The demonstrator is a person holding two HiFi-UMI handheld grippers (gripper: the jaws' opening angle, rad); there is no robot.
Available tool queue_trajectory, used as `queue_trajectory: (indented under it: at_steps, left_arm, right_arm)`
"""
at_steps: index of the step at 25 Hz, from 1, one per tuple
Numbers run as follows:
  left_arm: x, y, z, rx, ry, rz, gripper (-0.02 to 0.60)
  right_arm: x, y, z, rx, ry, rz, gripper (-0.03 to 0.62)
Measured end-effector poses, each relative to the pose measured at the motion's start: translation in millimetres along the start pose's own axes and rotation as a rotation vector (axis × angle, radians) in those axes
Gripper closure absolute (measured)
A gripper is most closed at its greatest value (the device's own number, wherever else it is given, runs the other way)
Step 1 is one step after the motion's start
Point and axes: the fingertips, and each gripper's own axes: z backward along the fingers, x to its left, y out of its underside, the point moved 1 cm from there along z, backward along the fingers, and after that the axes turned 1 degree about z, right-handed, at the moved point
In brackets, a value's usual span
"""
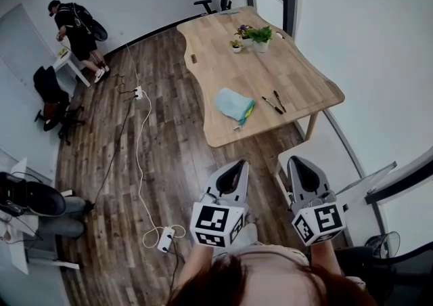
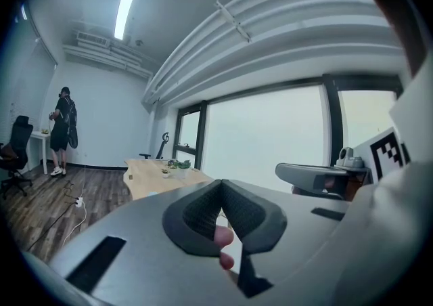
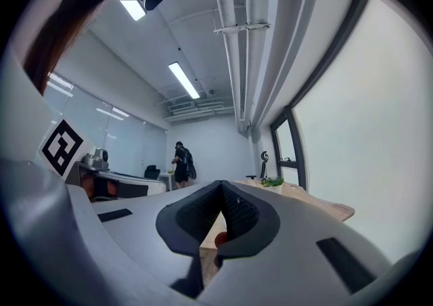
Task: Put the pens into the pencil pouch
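A light blue pencil pouch [image 1: 235,105] lies near the front edge of the wooden table [image 1: 298,74]. Two dark pens [image 1: 275,103] rest on the table just right of it. Both grippers hang well short of the table, held close to the person's body. My left gripper [image 1: 238,166] is shut with nothing in it, and its pads [image 2: 203,211] meet at the tips. My right gripper [image 1: 295,163] is shut and empty too, with its pads [image 3: 238,208] touching. The table [image 2: 152,175] shows far off past the left jaws, and its corner [image 3: 325,206] past the right jaws.
Small potted plants [image 1: 253,36] stand at the table's far end. A white power strip and cable [image 1: 164,237] lie on the wood floor at the left. A person [image 1: 76,30] stands at a white desk far left, beside a black office chair [image 1: 51,98].
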Motion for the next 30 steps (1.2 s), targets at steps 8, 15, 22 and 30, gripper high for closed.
queue_trajectory:
  at_steps: [8, 15, 22, 30]
  left_arm:
    - [24.3, 1.0, -18.5, 0.017, 0.045, -0.013, 0.578]
    - [40.1, 0.8, -37.2, 0.022, 0.059, 0.004, 0.578]
    - [50.2, -0.2, -61.8, 0.035, 0.076, -0.003, 0.578]
    - [63.8, -2.9, -101.0, 0.042, 0.071, -0.009, 0.578]
  right_arm:
    - [-2.5, 1.0, -32.5, -0.013, 0.032, -0.022, 0.594]
    - [-4.2, 5.6, -55.1, 0.014, 0.035, 0.003, 0.594]
    - [-15.9, 9.6, -78.6, 0.046, 0.038, 0.023, 0.592]
    - [-41.2, 13.9, -114.5, 0.063, 0.034, 0.023, 0.592]
